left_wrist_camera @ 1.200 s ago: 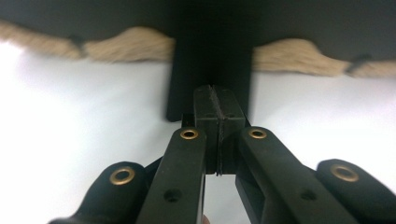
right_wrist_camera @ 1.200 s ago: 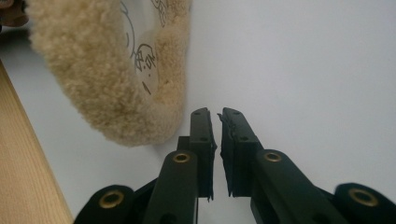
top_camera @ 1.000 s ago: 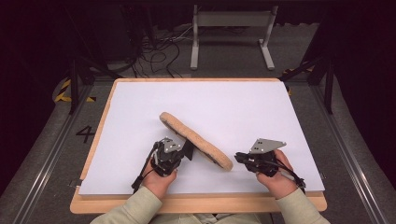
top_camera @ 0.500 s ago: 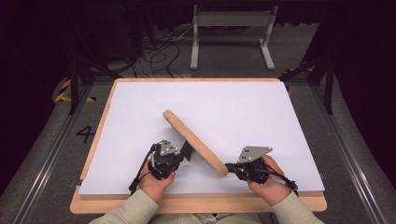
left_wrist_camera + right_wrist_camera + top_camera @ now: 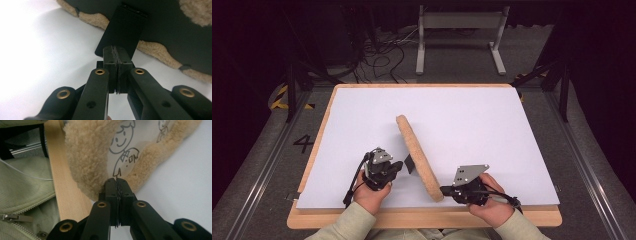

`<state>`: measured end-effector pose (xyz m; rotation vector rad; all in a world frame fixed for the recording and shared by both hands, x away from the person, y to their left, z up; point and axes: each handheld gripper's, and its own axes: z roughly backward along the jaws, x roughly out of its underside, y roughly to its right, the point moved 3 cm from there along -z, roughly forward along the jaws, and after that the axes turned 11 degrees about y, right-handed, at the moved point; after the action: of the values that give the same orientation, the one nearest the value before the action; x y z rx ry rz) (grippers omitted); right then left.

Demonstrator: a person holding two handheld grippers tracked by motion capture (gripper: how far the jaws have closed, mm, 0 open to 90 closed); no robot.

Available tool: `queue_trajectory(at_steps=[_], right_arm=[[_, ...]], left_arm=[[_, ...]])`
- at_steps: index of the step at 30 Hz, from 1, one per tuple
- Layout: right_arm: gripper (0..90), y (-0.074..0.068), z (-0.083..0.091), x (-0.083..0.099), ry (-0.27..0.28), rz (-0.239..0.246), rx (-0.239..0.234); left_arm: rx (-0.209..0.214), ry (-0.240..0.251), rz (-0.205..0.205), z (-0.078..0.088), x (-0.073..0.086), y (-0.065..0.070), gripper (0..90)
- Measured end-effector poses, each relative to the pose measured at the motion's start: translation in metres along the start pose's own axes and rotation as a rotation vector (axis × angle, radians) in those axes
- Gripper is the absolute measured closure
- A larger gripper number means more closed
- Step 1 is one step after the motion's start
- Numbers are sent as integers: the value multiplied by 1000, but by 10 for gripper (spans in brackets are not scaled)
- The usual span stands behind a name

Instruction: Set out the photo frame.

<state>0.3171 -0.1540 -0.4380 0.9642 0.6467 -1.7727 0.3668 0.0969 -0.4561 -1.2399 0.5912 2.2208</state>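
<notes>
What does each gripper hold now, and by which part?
Left gripper pinches the black strap of the fleece-edged item; right gripper is shut on its near fleece edge.

- One fleece-edged tan mat (image 5: 418, 156) is standing on edge on the table.
- One black tab (image 5: 122, 31) is sticking out from its dark side.
- Two grippers are working: the left gripper (image 5: 398, 167) and the right gripper (image 5: 445, 190).
- One white board (image 5: 492, 125) is covering the tabletop.
- One metal stand (image 5: 460, 31) is sitting behind the table.

Wooden table (image 5: 422, 218), white sheet (image 5: 472, 125), fleece-edged mat (image 5: 417, 155)
</notes>
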Motion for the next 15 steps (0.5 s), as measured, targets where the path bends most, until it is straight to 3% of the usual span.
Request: queue_trajectory(at_steps=[6, 10, 13, 15], right_arm=[[877, -8, -11, -5, 9, 15, -58], [859, -5, -9, -6, 5, 31, -62], [890, 0, -5, -2, -34, 33, -64], [900, -1, -2, 2, -75, 42, -94]], left_arm=[[13, 19, -12, 8, 2, 1, 882], [15, 19, -19, 11, 2, 1, 884], [14, 20, -2, 12, 3, -4, 884], [12, 25, 12, 13, 3, -6, 883]])
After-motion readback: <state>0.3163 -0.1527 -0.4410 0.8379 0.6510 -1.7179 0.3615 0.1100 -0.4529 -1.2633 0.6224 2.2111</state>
